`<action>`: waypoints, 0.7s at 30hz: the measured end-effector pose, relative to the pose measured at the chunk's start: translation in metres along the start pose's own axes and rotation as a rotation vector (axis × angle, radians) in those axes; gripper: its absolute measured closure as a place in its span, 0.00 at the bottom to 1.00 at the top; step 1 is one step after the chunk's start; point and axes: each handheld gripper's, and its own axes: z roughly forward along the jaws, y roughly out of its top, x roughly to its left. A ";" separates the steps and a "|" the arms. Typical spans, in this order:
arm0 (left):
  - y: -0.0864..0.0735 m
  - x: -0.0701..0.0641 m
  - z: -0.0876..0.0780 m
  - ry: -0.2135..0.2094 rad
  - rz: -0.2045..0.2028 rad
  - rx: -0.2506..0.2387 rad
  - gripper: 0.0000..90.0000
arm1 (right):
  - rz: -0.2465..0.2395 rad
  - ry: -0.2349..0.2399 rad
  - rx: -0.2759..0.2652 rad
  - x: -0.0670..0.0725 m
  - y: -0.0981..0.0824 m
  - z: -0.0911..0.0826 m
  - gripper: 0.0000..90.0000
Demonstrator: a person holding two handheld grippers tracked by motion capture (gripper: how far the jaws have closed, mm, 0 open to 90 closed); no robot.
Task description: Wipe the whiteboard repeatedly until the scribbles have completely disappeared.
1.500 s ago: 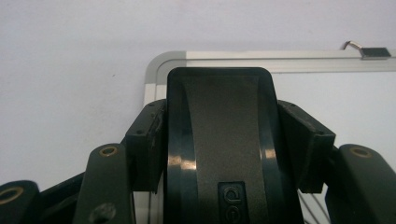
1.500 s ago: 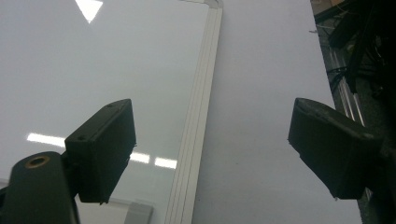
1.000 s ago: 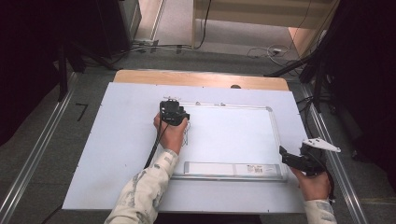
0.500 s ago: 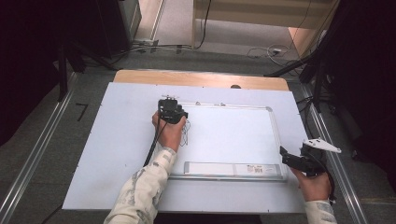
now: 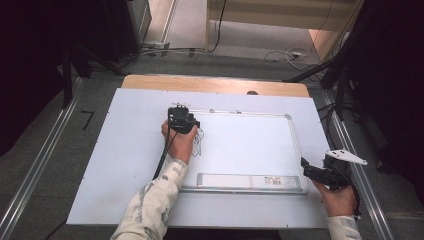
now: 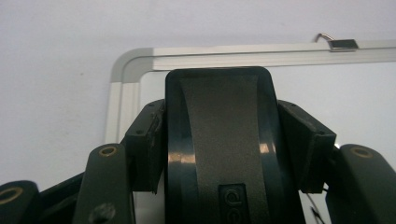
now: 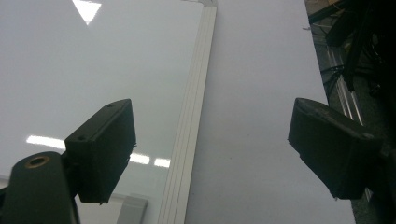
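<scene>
A whiteboard (image 5: 250, 145) with an aluminium frame lies flat on the white table (image 5: 130, 150). My left gripper (image 5: 181, 120) hovers at the board's far left corner and is shut on a black eraser (image 6: 219, 140), which stands between the jaws and points at the corner of the frame (image 6: 123, 74). Thin pen scribbles (image 5: 198, 142) mark the board just right of the left hand. My right gripper (image 5: 306, 167) rests at the board's near right corner, open. In the right gripper view its jaws (image 7: 215, 135) straddle the frame's right edge (image 7: 191, 140) with nothing between them.
A pen tray (image 5: 245, 181) runs along the whiteboard's near edge. A small metal hanger clip (image 6: 341, 43) sits on the far frame. Metal rails (image 5: 40, 165) flank the table, with cables on the floor beyond its far edge.
</scene>
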 end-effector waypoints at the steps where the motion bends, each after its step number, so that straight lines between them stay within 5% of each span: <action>1: 0.001 0.003 0.000 0.006 -0.001 0.002 0.45 | 0.005 -0.001 0.000 0.000 0.000 -0.001 0.15; 10: 0.002 0.001 0.002 0.010 0.004 0.000 0.45 | -0.006 -0.001 -0.001 0.001 0.000 0.000 0.15; 21: -0.008 -0.022 -0.005 -0.020 0.038 -0.004 0.45 | -0.006 0.001 0.002 0.002 0.001 0.001 0.15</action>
